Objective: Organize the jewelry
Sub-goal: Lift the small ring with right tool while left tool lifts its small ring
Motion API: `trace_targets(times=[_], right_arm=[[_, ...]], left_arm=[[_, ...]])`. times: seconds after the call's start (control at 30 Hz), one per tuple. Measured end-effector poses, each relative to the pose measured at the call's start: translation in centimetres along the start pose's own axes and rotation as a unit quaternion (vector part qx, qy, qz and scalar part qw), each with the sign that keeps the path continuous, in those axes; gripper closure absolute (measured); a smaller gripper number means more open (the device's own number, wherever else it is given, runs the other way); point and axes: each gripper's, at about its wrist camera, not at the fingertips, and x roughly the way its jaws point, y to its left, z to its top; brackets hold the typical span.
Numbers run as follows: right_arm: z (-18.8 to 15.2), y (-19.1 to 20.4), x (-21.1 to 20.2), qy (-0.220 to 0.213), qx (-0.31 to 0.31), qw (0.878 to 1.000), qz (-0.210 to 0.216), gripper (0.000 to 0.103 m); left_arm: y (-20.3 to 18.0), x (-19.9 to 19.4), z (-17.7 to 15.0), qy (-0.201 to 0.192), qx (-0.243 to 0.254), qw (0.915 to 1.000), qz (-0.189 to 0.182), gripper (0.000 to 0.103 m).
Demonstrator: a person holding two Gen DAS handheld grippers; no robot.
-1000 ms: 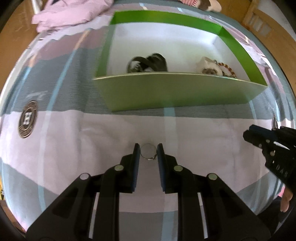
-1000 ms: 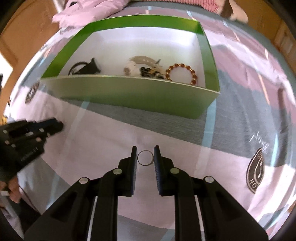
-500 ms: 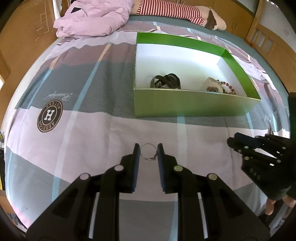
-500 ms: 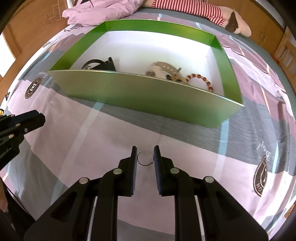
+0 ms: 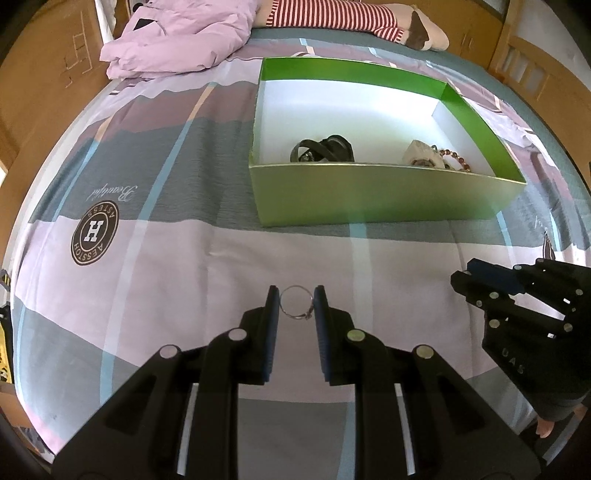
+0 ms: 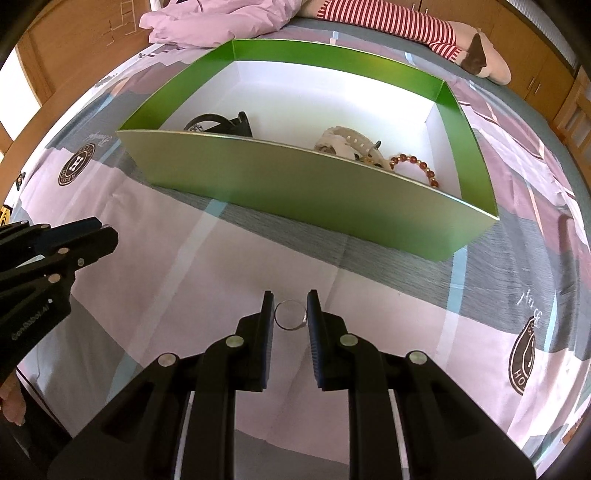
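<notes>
My left gripper [image 5: 295, 304] is shut on a thin silver ring [image 5: 295, 316], held just above the bedsheet. Another thin silver ring [image 6: 288, 328] sits clamped between the pads of my right gripper [image 6: 290, 312]. Ahead of both stands an open green box [image 5: 369, 195] [image 6: 295, 184] with a white inside. It holds a black watch [image 5: 325, 149] [image 6: 221, 123], a cream watch [image 5: 421, 155] [image 6: 343, 142] and an amber bead bracelet [image 5: 456, 160] [image 6: 417, 164]. The right gripper [image 5: 465, 273] shows at the right edge of the left wrist view, and the left gripper [image 6: 107, 230] at the left edge of the right wrist view.
The box rests on a pink and grey bedsheet with a round brown logo [image 5: 94, 232]. A crumpled pink quilt [image 5: 177, 40] and a red-striped plush toy [image 5: 332, 16] lie at the far end. A wooden bed frame [image 5: 524, 55] borders the right side.
Both grippers have drawn back from the green box and risen, so more of the bed shows. Each ring has stayed clamped between its pads.
</notes>
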Motion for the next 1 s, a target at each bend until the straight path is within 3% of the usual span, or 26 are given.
trace_targets(times=[1.0], right_arm=[[-0.19,0.52,0.5,0.0,-0.001,1.0,-0.005,0.085]], left_arm=[[-0.54,-0.43,-0.03,-0.01,0.015,0.9998,0.0,0.084]])
